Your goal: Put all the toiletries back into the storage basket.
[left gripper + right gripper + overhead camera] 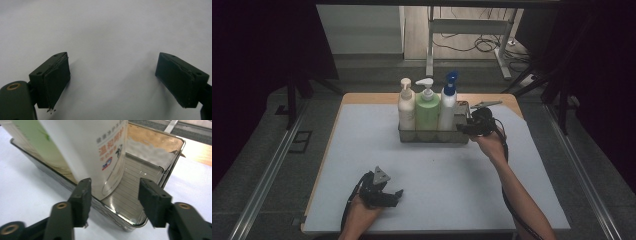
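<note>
With the white blue-pump bottle standing in the right end of the metal tray beside the green bottle, the right gripper hangs half-open and empty at that tray's corner, apparently releasing, while the left gripper idles wide open near the table's front edge.

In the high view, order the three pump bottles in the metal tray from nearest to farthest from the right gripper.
Measured from the right gripper at the metal tray's right end:
1. White bottle with blue pump, rightmost in the tray.
2. Green bottle, in the middle.
3. Cream bottle, at the left end.
</note>
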`<state>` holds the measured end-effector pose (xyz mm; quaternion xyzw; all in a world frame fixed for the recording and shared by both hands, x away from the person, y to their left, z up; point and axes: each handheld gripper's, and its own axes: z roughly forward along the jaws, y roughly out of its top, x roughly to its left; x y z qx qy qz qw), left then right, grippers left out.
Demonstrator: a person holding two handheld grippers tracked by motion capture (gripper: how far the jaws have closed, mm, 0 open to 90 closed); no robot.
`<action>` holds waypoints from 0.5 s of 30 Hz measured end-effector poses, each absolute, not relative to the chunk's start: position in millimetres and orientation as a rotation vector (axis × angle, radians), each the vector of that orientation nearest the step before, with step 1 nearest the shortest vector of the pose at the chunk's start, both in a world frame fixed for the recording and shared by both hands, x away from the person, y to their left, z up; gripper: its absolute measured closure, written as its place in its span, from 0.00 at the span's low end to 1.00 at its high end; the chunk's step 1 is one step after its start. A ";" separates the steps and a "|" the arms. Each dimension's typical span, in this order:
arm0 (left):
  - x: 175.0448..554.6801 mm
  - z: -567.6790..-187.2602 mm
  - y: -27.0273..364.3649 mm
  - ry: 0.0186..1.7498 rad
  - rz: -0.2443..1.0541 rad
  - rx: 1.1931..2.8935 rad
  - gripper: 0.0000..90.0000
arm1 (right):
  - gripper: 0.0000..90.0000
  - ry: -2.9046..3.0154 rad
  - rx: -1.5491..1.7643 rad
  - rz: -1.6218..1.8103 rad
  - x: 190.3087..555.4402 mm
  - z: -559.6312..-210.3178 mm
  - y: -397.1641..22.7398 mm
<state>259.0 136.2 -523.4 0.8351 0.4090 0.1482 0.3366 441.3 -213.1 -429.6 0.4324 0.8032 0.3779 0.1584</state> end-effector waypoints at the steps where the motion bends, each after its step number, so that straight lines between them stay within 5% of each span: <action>1: 259.1 -523.5 136.2 1.066 0.386 2.178 0.13 | 0.45 2.300 1.228 1.085 439.6 -428.4 -213.0; 15: 259.0 -523.5 136.2 1.066 0.387 2.177 0.13 | 0.20 2.333 1.123 1.060 418.6 -420.0 -213.6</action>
